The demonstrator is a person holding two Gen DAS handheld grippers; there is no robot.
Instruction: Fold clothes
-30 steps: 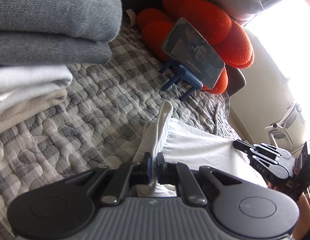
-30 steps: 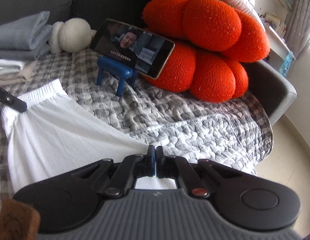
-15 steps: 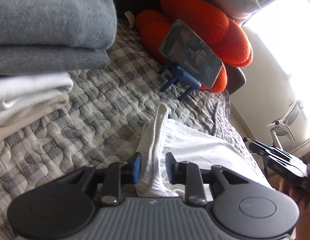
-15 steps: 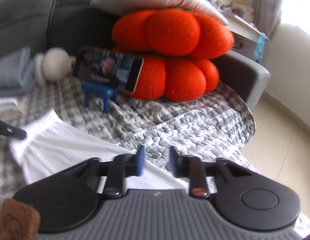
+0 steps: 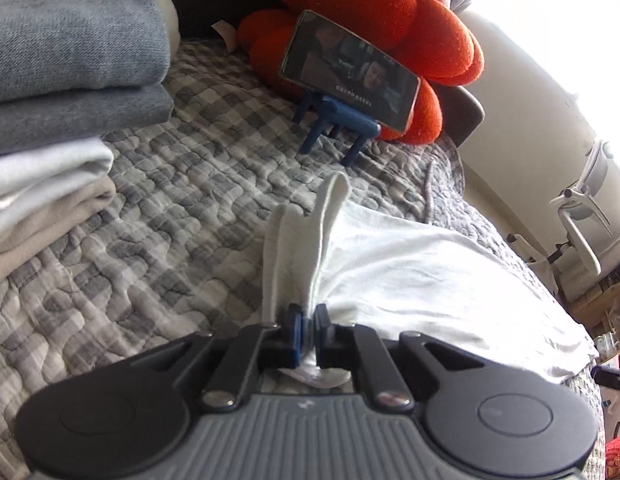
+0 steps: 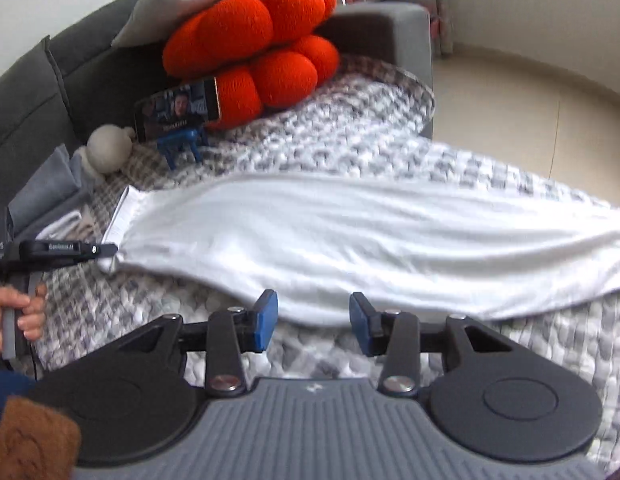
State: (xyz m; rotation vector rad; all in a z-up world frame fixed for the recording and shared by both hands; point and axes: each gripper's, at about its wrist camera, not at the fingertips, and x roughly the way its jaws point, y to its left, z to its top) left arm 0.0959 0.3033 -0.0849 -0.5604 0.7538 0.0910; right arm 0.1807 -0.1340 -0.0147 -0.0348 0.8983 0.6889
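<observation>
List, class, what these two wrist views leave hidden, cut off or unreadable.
- White garment: its far end runs off the right edge of the right wrist view.
- Phone: caption too small in both views.
- Folded stack: cut by the left wrist view's left edge.
- Left gripper: garment hides its pads.

Small white lettering on the left gripper [image 6: 70, 249] and phone [image 5: 352, 71] subtitles are both too blurred to read.

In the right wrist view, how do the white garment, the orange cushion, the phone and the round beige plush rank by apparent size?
Largest to smallest:
1. white garment
2. orange knitted cushion, farther away
3. black phone
4. round beige plush, nearly the phone's size; unsure.
</observation>
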